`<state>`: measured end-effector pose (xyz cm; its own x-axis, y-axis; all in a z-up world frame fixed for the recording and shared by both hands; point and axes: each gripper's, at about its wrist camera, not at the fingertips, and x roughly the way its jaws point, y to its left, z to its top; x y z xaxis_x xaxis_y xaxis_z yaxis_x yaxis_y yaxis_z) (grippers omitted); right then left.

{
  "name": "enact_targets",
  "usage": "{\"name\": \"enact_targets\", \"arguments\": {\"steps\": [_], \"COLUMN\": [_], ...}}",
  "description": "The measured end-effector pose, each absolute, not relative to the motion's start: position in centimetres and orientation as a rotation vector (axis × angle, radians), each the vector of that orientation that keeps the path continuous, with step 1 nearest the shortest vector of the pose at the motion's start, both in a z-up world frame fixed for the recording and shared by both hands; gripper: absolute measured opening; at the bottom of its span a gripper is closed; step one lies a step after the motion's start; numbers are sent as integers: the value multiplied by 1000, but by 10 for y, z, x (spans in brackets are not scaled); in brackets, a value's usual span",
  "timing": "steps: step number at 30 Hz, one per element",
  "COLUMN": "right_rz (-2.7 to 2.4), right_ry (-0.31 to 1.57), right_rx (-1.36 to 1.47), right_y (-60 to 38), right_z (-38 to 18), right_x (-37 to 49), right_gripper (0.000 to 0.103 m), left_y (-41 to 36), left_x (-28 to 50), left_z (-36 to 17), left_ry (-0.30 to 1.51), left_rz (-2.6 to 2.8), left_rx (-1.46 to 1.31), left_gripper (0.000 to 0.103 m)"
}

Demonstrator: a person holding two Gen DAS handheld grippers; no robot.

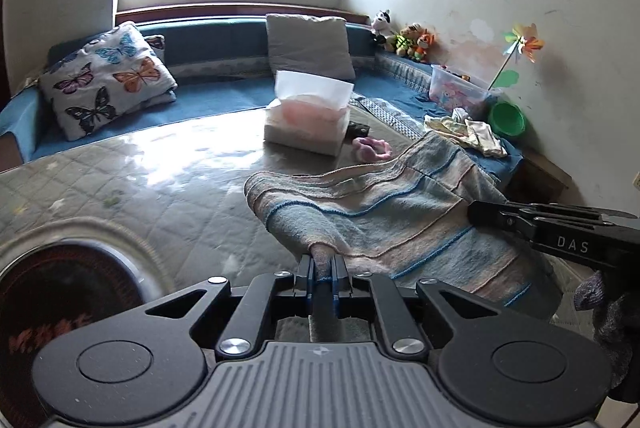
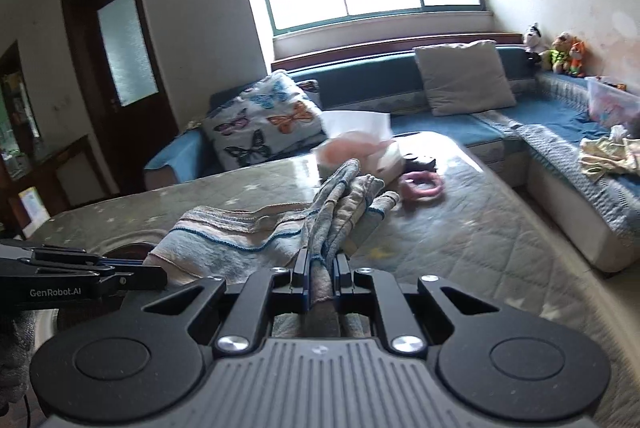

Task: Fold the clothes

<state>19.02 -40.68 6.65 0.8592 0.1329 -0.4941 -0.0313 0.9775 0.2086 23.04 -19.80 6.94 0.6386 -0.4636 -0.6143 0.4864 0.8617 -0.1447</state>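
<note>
Firmly between both tongs [image 1: 323, 264] [image 2: 323, 262]: striped garment [image 1: 400, 216]

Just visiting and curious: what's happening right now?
Left gripper and right gripper both clamped on striped cloth. Cloth lifted off table. Tissue box beyond, not blocking.

A glossy surface [image 1: 160, 164] with a quilted, star-patterned cover carries a striped knitted garment [image 1: 380, 212] draped across its near part, a tissue box [image 1: 306, 124] farther back, a pink ring [image 1: 372, 148] just beside the box, and a small dark object [image 1: 358, 129]
</note>
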Motion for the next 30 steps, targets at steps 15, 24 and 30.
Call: {"name": "enact_targets", "arguments": {"steps": [15,24,30], "right_rz": [-46,-9,20], "right_ry": [665,625,610], "right_rx": [189,135,103], "right_y": [-433,-415,-398], "right_z": [12,22,22], "right_x": [214,193,176], "right_gripper": [19,58,71], "left_y": [-223,-216,-200], "left_x": [250,229,210], "left_z": [29,33,37], "left_ry": [775,739,687], "left_rz": [-523,-509,-495], "left_rx": [96,121,117], "left_gripper": [48,83,103]}}
